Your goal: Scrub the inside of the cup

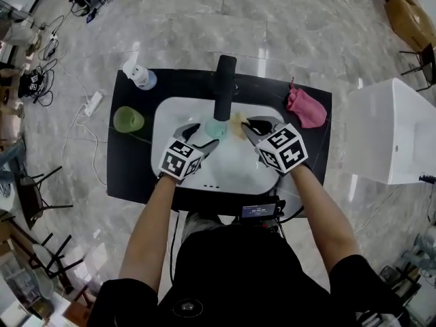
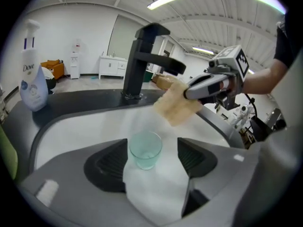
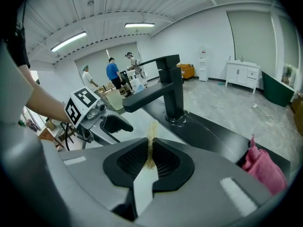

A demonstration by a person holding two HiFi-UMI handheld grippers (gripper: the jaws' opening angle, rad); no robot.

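Observation:
A pale teal see-through cup (image 2: 145, 148) stands upright on the white sink (image 1: 235, 165) floor, just in front of the black faucet (image 1: 223, 87). My left gripper (image 2: 150, 151) is open around it, with a gap between each pad and the cup wall. In the head view the cup (image 1: 215, 129) sits at the left gripper (image 1: 206, 136) tips. My right gripper (image 3: 150, 157) is shut on a thin tan sponge cloth (image 3: 151, 141). From the left gripper view, that cloth (image 2: 177, 105) hangs above and to the right of the cup, under the faucet spout.
A white soap bottle (image 1: 139, 77) and a green cup-like object (image 1: 128, 120) stand on the black counter, left of the sink. A pink cloth (image 1: 305, 107) lies at the counter's right. A white cabinet (image 1: 392, 128) stands further right. People stand far off in the room.

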